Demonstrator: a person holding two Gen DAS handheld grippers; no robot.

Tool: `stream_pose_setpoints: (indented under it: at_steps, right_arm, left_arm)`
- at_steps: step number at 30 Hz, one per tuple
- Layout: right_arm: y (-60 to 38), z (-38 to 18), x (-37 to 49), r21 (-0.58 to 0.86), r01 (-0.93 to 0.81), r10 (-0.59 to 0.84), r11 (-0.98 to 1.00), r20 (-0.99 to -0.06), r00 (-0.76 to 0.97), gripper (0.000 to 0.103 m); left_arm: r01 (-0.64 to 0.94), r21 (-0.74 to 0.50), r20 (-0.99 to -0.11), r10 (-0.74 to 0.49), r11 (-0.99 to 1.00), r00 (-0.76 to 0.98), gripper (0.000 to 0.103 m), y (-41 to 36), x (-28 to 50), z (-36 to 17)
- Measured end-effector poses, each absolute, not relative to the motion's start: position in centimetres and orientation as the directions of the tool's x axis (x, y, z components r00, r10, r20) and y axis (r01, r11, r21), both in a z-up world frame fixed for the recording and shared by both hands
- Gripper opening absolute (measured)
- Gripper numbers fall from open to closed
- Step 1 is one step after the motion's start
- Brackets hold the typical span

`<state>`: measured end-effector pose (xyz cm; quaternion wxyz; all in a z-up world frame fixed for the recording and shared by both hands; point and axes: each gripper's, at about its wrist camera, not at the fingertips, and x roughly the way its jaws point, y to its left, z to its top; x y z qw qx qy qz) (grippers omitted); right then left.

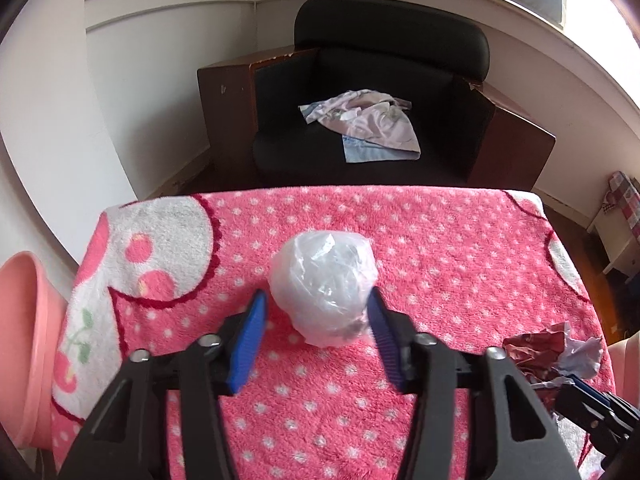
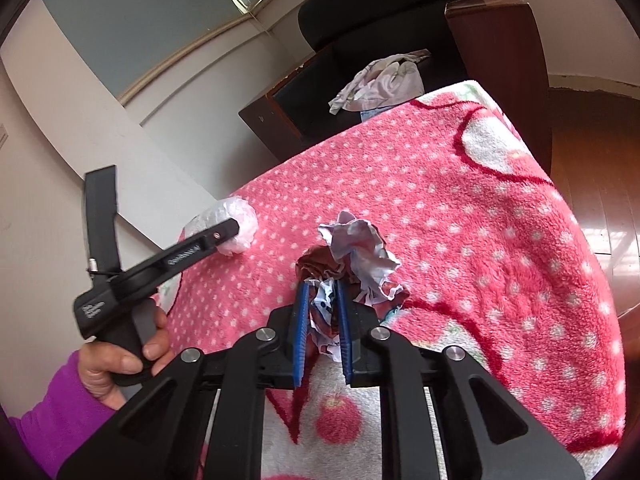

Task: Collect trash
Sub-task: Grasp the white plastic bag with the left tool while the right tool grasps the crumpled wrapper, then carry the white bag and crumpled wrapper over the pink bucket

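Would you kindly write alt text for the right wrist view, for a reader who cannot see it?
The right gripper has its blue jaws closed on a crumpled paper wrapper lying on a pink polka-dot blanket. At left, a hand holds the left gripper against a white plastic ball; a black armchair stands behind.

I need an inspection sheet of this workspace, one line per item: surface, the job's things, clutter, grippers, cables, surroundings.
Surface: table under a pink dotted blanket.
Job's things: white plastic bag ball near the middle; crumpled paper wad toward the right side.
Clutter: nothing seen on the blanket besides the trash.
Grippers: left gripper straddles the bag ball, one pad at its edge, the other apart; right gripper shut on the paper wad.
Cables: nothing seen.
Surroundings: black armchair with a crumpled cloth behind the table; pink basin at the table's left.
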<state>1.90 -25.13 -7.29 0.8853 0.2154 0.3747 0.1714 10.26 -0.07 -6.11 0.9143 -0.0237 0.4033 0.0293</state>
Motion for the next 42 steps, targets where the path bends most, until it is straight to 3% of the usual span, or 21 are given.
stream_pose_setpoints:
  at_steps: [1,5,24,42]
  right_arm:
    - [-25.2,-7.3,1.9,0.512,-0.144,0.467,0.847,-0.587,0.661,0.014]
    - [-25.2,-7.2,1.8,0.518,-0.155,0.477,0.841,-0.577,0.663,0.014]
    - [-24.9,-5.6,0.3,0.531,-0.284,0.556,0.798,-0.468,0.687,0.014]
    - [-20.5,-2.8,-2.8,0.436,-0.317,0.515,0.842,-0.475,0.713,0.014]
  left_arm:
    - [-0.079,-0.020,-0.743,0.038,0.997,0.669,0.035,0.0,10.4,-6.3]
    - [-0.093,-0.009,-0.722,0.058,0.996,0.690,0.029,-0.1,10.0,-6.1]
    - [-0.129,-0.091,-0.601,0.049,0.988,0.798,0.028,1.1,-0.2,-0.1]
    - [-0.103,-0.147,-0.473,0.021,0.984,0.881,0.028,6.3,-10.5,2.6]
